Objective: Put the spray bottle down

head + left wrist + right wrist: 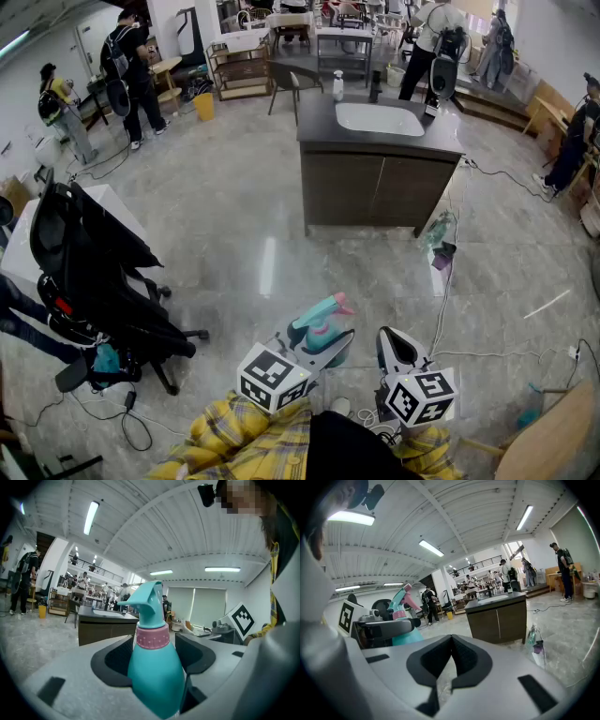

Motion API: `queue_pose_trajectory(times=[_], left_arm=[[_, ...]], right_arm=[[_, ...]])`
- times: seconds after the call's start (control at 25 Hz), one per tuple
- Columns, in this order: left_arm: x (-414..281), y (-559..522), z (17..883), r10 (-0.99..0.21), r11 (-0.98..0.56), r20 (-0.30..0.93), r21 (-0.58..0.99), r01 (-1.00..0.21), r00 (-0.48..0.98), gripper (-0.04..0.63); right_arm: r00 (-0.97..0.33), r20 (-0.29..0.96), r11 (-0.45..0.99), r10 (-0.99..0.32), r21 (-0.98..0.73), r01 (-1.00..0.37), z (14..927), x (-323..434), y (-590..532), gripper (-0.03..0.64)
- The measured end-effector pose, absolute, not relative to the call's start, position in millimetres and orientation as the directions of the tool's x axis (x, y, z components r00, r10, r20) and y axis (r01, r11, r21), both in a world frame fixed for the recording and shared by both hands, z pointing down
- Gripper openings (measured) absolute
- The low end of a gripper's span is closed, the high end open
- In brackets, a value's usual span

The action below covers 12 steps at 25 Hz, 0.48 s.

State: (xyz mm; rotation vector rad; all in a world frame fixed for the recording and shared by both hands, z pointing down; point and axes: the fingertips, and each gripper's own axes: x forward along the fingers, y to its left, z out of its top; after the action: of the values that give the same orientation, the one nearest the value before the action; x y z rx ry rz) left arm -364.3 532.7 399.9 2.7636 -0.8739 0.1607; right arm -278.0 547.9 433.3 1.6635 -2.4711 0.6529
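Grey polished floor [234, 216] spreads across a big hall, with cables trailing over it. At the far middle stands a dark worktop [319, 122] with a white sink [380, 119] set in it and a pale pump bottle [337, 86] at its far edge. People stand along the far wall. A black office chair [94, 281] draped in dark cloth sits at the left.

Near the person, the left tongs [328, 344] are spread wide and pinch the teal spray bottle [154, 677] by its body. The pink collar and teal nozzle stick out above the pads. The bottle hangs over the floor, well apart from the worktop.

Just to its right, the right tongs [451, 641] are pressed together at the tips, with nothing between them. Yellow plaid sleeves [234, 431] show at the near edge.
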Motion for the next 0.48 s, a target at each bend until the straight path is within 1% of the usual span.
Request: queue_pose_trajectory(times=[0.48], left_arm=[[-358.2, 541.0, 400.0, -0.566, -0.782, 0.184, 0.189, -0.594, 0.804, 0.278]], right_arm=[[-0.426, 0.299, 0.334, -0.854, -0.313, -0.889, 431.3, -272.6, 551.9, 0.006]])
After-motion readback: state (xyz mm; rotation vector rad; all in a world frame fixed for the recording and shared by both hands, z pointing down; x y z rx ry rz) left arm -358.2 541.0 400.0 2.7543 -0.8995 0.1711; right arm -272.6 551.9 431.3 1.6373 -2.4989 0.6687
